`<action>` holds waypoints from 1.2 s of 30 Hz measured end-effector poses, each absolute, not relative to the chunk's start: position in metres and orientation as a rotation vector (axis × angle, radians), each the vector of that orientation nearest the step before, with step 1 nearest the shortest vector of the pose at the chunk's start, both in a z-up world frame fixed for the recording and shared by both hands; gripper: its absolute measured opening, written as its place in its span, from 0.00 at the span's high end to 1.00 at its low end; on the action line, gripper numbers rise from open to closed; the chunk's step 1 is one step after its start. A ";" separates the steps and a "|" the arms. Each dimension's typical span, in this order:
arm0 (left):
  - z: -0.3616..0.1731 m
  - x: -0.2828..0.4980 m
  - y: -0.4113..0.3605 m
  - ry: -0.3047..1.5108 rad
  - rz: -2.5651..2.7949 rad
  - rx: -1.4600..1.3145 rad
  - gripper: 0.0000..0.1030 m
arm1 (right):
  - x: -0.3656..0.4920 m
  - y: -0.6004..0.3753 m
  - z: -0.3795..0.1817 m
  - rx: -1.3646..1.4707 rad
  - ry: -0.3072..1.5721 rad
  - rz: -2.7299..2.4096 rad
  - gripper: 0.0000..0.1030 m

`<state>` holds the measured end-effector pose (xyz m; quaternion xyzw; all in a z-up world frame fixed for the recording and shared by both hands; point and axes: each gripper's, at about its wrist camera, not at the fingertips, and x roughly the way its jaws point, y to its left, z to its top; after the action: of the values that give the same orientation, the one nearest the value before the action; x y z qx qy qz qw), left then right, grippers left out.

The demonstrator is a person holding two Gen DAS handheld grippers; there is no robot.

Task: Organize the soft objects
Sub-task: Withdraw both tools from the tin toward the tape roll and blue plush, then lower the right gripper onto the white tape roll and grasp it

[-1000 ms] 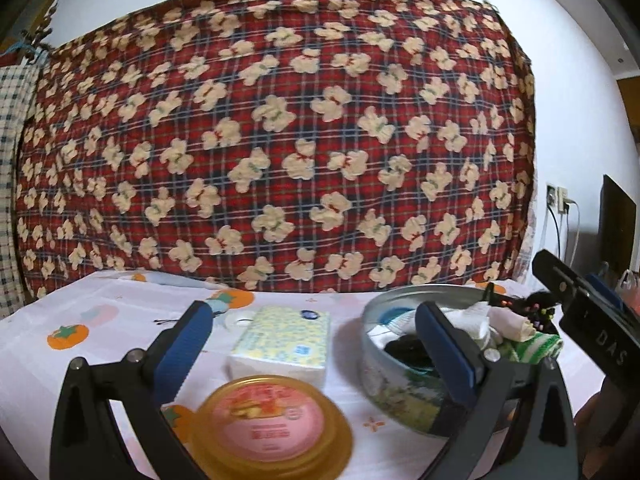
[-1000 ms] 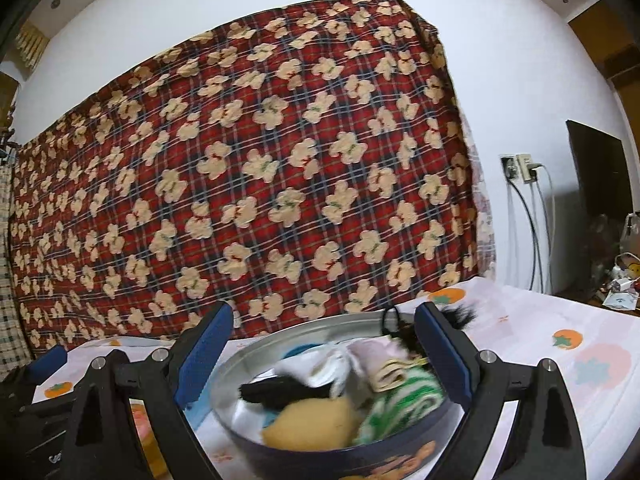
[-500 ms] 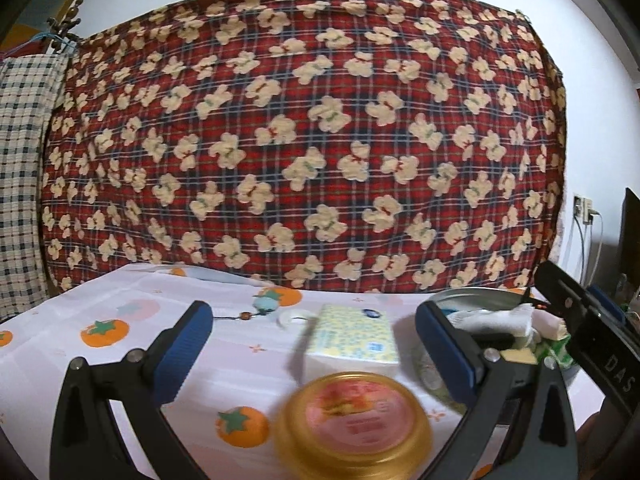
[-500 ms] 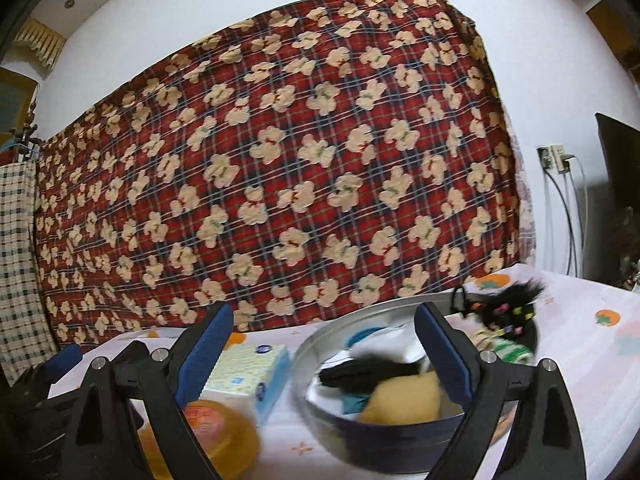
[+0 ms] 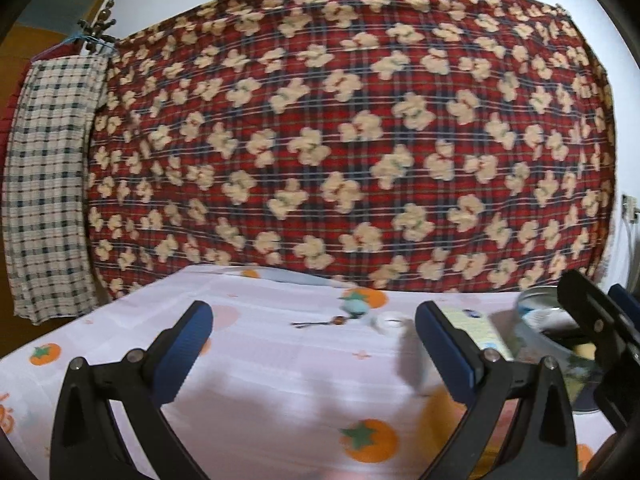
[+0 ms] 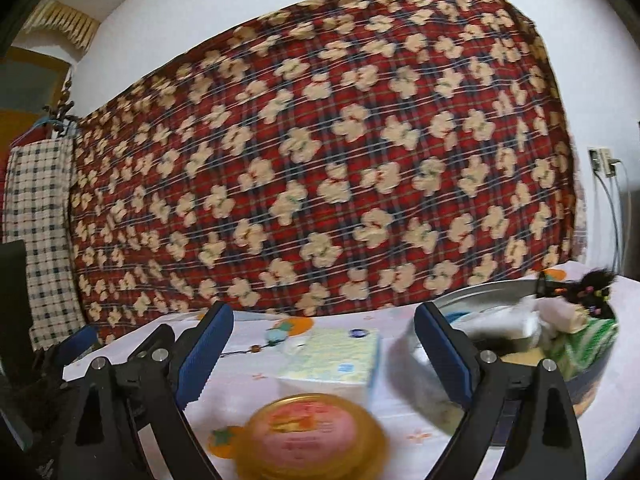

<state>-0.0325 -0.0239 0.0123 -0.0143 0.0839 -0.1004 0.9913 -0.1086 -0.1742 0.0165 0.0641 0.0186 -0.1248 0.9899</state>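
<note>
The counter [image 6: 256,384], draped in a fruit-printed cloth, is occupied by a tissue pack [image 6: 334,356], a jar lid [image 6: 310,434] and a round tin [image 6: 592,380].

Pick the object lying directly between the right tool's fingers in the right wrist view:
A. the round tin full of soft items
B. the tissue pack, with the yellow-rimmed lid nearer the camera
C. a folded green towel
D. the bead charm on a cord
B: the tissue pack sits centred in the open right tool, the yellow-rimmed lid in front of it; the round tin lies off to the right.
</note>
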 end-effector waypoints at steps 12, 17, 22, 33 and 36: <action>0.008 0.003 0.018 0.207 -0.106 -0.032 0.00 | -0.061 -0.131 0.012 0.114 0.107 -0.189 0.09; 0.006 0.016 0.020 0.226 -0.091 -0.009 0.01 | -0.037 -0.125 0.009 0.116 0.172 -0.158 0.09; 0.001 0.035 0.023 0.293 -0.064 -0.010 0.01 | -0.006 -0.124 0.009 0.130 0.276 -0.132 0.09; -0.004 0.093 0.007 0.373 -0.042 0.043 0.01 | 0.094 -0.152 0.006 0.162 0.655 -0.079 0.25; -0.011 0.116 0.002 0.466 -0.069 0.021 0.01 | 0.104 -0.161 -0.001 0.221 0.729 -0.086 0.26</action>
<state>0.1155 0.0020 -0.0108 0.0103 0.2307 -0.0340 0.9724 0.1042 -0.1606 -0.0015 0.1078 0.3555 -0.0421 0.9275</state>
